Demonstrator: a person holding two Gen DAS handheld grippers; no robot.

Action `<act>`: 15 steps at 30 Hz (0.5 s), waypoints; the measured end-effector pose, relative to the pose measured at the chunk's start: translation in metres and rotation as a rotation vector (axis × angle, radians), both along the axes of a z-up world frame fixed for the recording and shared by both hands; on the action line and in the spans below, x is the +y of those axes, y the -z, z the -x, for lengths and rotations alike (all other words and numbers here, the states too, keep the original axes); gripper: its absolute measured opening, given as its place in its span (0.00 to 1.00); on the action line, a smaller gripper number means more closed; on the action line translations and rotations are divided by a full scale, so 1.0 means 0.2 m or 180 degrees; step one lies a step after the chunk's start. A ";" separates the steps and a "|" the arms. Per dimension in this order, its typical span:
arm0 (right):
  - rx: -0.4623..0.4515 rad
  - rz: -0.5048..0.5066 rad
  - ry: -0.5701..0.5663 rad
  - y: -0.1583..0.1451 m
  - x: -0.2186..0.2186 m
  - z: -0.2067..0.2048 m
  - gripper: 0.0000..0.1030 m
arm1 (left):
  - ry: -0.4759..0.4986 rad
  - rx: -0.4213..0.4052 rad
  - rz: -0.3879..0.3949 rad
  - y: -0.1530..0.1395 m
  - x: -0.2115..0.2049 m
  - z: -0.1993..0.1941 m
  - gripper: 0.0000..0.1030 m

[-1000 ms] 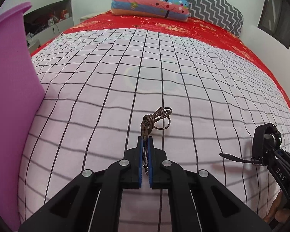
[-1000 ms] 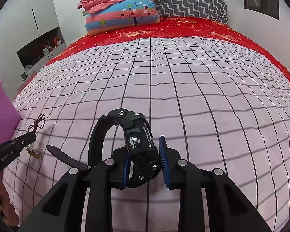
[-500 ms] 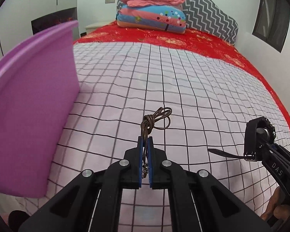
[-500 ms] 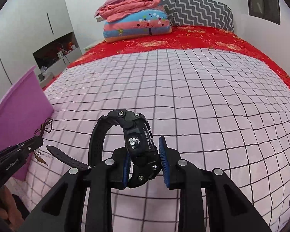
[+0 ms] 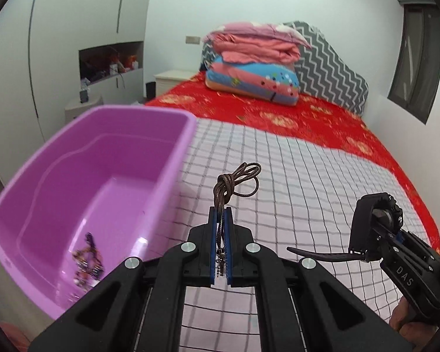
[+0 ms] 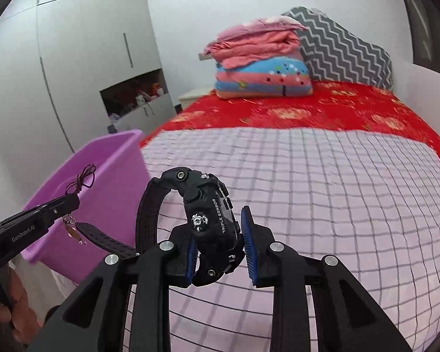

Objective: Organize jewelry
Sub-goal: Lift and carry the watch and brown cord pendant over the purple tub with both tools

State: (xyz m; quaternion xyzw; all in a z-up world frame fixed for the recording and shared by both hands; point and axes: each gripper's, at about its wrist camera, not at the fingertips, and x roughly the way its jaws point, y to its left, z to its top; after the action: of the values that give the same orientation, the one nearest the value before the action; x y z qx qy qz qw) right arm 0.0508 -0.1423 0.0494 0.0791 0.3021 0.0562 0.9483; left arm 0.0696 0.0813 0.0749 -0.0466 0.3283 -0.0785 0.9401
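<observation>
Cord [image 5: 237,183] being clamped by left hand-held gripper [image 5: 220,228] beside tub [image 5: 173,164]; watch [image 6: 211,220] being clamped by right hand-held gripper [image 6: 218,245] over bed [image 6: 322,193].

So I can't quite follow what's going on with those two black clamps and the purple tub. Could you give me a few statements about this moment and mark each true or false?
1. The left gripper is shut on a knotted brown cord necklace. True.
2. The right gripper holds a gold ring. False: it holds a black watch, strap hanging loose.
3. The purple tub has nothing in it. False: a small blurred piece of jewelry lies on its floor.
4. The tub sits left of the checked bedspread. True.
5. The necklace is already inside the tub. False: it is clamped in the left gripper, above the bedspread beside the tub.
</observation>
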 end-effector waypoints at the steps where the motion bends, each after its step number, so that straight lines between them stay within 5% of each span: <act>1: -0.0037 -0.0023 -0.0064 -0.03 0.05 -0.02 0.25 | -0.0035 -0.0034 0.0003 -0.02 0.04 0.00 0.05; 7: -0.0160 -0.0111 -0.0408 -0.18 0.35 -0.15 0.25 | -0.0328 -0.0122 -0.0051 -0.13 0.33 -0.05 0.05; 15: -0.0036 -0.0079 -0.0957 -0.23 0.85 -0.36 0.25 | -0.0736 0.0068 -0.0018 -0.06 0.70 -0.10 0.05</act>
State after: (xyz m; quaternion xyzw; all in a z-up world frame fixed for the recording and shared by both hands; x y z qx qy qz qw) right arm 0.1229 0.0277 0.0960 0.0443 0.3044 0.2018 0.9299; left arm 0.0896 0.2204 0.0874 -0.0824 0.3310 0.0318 0.9395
